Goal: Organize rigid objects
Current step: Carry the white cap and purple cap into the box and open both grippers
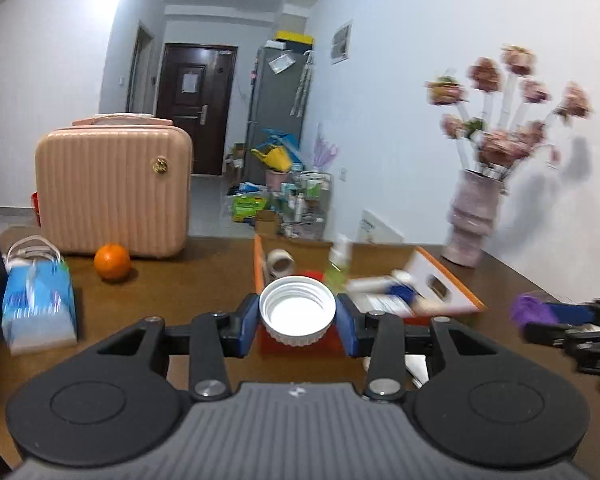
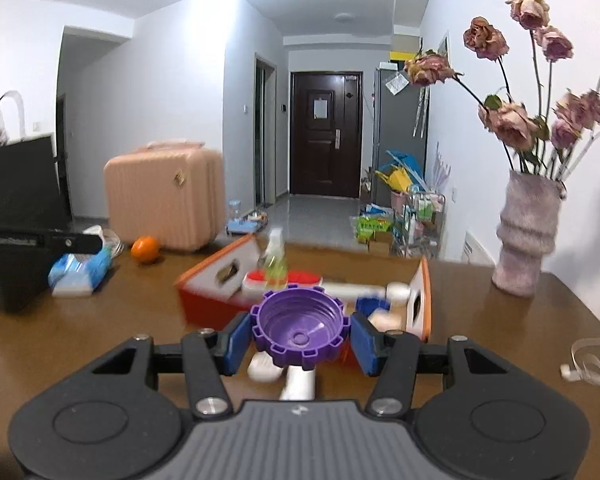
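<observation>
1. Left wrist view: the left gripper (image 1: 297,320) is clamping a white cap (image 1: 297,309), open side up, between its blue pads, over the near end of the orange box (image 1: 456,284) on the table (image 1: 180,280). An orange (image 1: 112,261) is lying far left, beside a pink suitcase (image 1: 114,192).
2. Right wrist view: the right gripper (image 2: 299,334) is pinching a purple cap (image 2: 299,328), hollow side up, near the same box (image 2: 208,280). A vase (image 2: 526,236) is standing far right.

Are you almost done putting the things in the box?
Partly. The orange box already holds a spray bottle and tubes. The left gripper holds a white cap; the right gripper holds a purple cap. Both caps look bound for the box.
</observation>
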The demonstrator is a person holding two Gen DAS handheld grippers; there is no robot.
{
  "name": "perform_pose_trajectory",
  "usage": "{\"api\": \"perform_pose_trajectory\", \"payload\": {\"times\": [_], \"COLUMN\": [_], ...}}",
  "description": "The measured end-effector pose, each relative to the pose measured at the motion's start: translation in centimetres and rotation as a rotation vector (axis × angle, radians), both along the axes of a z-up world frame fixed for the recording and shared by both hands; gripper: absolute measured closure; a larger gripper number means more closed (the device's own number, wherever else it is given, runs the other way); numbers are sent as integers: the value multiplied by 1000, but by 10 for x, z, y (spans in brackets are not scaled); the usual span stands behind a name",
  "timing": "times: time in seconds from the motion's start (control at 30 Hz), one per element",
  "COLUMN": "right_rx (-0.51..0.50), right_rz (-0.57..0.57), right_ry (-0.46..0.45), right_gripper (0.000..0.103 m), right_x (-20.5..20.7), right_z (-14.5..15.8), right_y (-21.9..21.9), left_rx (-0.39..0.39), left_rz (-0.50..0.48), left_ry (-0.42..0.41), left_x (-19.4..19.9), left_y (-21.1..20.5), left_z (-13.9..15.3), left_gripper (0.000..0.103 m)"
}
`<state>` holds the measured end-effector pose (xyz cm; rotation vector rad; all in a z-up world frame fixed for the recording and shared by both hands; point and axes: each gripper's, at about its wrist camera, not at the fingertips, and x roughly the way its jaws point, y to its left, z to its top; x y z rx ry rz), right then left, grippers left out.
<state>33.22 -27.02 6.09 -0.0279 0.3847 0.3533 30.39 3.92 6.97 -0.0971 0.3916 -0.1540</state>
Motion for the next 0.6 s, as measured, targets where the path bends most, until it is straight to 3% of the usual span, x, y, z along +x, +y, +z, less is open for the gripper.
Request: {"api": "perform_pose_trajectory", "payload": {"times": [0.13,0.3,0.4,0.47,0.6], "right_rx": [19,71,117,97,84], "right_rz": [-3,-20,-32,-43,-51], "right_ry": [60,214,322,369,418], "right_gripper": [50,50,50,50,50], "right_x": [90,206,266,294,334], "right_z": [16,3,-21,-37,-58], "right_y": [-10,-14,-14,-9,2], "left_rx": [-26,-4,11,-2,-21], "left_rz": [-21,-138,-164,-178,-197], "left_ry": [56,145,223,276,390], "left_x": [92,213,276,310,358], "left_y": [6,-24,-46,-51,-60], "left_z": [15,17,1,-14,-45], "left_gripper": [62,62,62,62,62]}}
